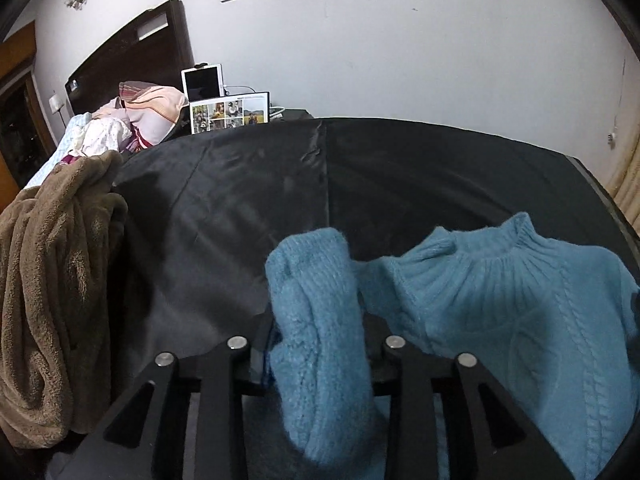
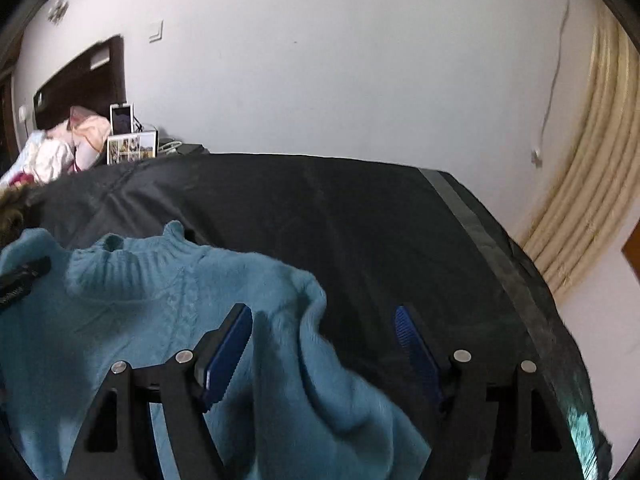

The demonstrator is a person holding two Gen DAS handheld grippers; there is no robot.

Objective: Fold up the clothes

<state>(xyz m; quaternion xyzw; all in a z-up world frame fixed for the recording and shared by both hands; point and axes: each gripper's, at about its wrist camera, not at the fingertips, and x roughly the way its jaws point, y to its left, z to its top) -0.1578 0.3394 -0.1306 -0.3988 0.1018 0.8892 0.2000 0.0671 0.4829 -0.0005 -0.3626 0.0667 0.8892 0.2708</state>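
Left gripper [image 1: 318,344], seen in the left wrist view, is clamped on a bunched sleeve [image 1: 316,320] of the blue knitted sweater [image 1: 520,320]; the sleeve fills the gap between the two black fingers and stands up past their tips. Right gripper [image 2: 324,344], seen in the right wrist view, has its jaws spread apart, the blue ribbed pads [image 2: 226,352] facing each other with nothing pinched; a fold at the sweater's shoulder lies loosely between them, nearer the left-hand pad.

Sweater body lies front-up on the black cloth [image 1: 240,200] that covers the work surface, its ribbed collar [image 1: 516,236] pointing towards the wall. Beside the sweater, on the held-sleeve side, a brown fleece garment [image 1: 52,280] is heaped at the cloth's edge. Beyond the sweater's collar, past the far edge of the cloth, stand a photo-printed box [image 1: 230,112] and a white tablet [image 1: 203,80]; further on that side, pink bedding [image 1: 152,108] lies against a dark headboard [image 1: 132,52].
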